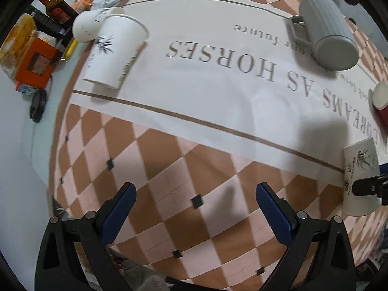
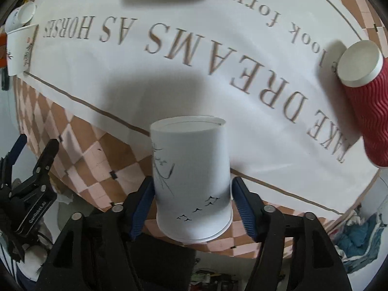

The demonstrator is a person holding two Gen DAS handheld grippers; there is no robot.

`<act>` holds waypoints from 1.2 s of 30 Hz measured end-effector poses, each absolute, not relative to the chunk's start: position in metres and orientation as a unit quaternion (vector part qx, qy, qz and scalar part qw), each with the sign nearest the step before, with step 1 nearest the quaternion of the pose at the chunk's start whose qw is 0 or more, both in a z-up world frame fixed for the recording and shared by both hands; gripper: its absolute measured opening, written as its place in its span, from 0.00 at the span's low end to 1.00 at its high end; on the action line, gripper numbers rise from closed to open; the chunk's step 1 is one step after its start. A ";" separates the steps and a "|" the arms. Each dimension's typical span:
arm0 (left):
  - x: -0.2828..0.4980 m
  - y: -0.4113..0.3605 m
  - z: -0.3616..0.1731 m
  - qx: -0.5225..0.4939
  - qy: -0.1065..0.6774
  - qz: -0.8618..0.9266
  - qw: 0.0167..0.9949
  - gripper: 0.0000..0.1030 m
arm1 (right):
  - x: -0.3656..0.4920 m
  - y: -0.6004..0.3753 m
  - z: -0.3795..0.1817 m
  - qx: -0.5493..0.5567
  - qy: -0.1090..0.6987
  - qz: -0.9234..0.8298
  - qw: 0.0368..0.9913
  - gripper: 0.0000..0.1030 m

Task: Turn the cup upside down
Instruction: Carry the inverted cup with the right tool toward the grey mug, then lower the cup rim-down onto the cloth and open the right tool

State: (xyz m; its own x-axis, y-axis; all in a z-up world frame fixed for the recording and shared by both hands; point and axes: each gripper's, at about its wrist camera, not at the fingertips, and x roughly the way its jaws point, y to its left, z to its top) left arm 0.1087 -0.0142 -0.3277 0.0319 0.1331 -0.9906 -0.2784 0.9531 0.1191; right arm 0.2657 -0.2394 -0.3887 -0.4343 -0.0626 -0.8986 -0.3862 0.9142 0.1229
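Holding: the right hand-held gripper [image 2: 192, 200] held a white paper cup [image 2: 191, 181], its blue pads [image 2: 141, 206] set against the cup's two sides.
Cup: it was inverted, closed base up and rolled rim down, printed with thin grass strokes and small black birds; the same cup showed at the far right edge of the left wrist view [image 1: 361, 177], with a black finger across it.
Cup position: it sat over the near edge of the bench [image 2: 80, 167], above the pink-and-brown checked border; whether its rim touched the cloth could not be told.
Left hand-held gripper [image 1: 195, 197]: jaws wide apart with nothing between them, hovering over the checked border near the bench's near edge; it also appeared at the left edge of the right wrist view [image 2: 36, 155].
Cloth: a white panel [image 1: 218, 77] carried large brown lettering, seen upside down.
Red cup [image 2: 366, 101]: ribbed, inverted with white base up, to the right of the held cup and well apart from it.
Grey mug [image 1: 327, 34]: ribbed, with handle, base up, at the far right.
Other paper cups: one white cup [image 1: 114, 51] stood inverted at the far left, with another [image 1: 89, 24] lying on its side just beyond it.
Clutter: a dark bottle [image 1: 58, 11] and an orange box [image 1: 36, 65] lay off the bench's left side.
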 end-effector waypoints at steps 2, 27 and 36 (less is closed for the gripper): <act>0.110 -0.017 -0.330 -0.052 0.682 0.138 0.716 1.00 | 0.265 -0.244 -0.385 -0.134 0.824 0.160 0.526 0.81; 0.142 -0.010 -0.351 -0.046 0.698 0.134 0.702 1.00 | 0.246 -0.251 -0.322 -0.018 0.529 0.167 0.832 0.59; 0.132 -0.039 -0.348 -0.030 0.688 0.118 0.715 1.00 | 0.204 -0.249 -0.328 -0.050 0.464 0.162 0.870 0.60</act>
